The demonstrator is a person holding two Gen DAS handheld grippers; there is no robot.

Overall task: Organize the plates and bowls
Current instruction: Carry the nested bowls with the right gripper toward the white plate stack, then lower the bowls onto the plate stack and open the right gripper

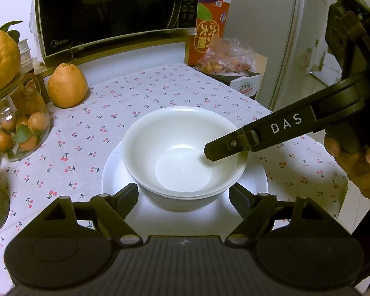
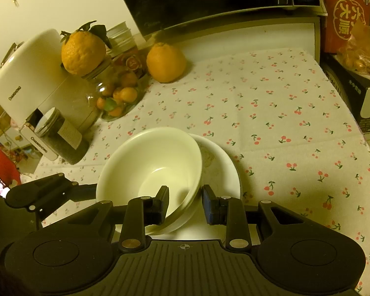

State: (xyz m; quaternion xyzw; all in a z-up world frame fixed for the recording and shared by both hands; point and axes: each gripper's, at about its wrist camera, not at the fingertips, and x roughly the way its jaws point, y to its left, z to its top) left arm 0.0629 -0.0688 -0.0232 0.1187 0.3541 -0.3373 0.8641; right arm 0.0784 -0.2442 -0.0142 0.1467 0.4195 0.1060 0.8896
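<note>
Two white bowls (image 1: pixel 182 153) sit nested on a white plate (image 1: pixel 113 172) on the cherry-print tablecloth (image 2: pixel 283 123). My left gripper (image 1: pixel 182 193) is open wide, with a fingertip on each side of the stack's near wall, over the plate and not touching it. My right gripper (image 2: pixel 185 202) straddles the top bowl's (image 2: pixel 150 162) right rim, one finger against the inner wall and the other just outside. In the left wrist view its inner finger (image 1: pixel 224 145) reaches in from the right; the outer finger is hidden. The plate (image 2: pixel 224 172) shows past the bowls.
A microwave (image 1: pixel 111 12) stands at the back with a large orange (image 1: pixel 67 86) in front of it. A glass jar of small oranges (image 1: pixel 19 128) is on the left, and a white appliance (image 2: pixel 24 74) and dark jar (image 2: pixel 61 138) beside it. A red carton (image 1: pixel 207 34) and boxed fruit bag (image 1: pixel 229 59) stand back right.
</note>
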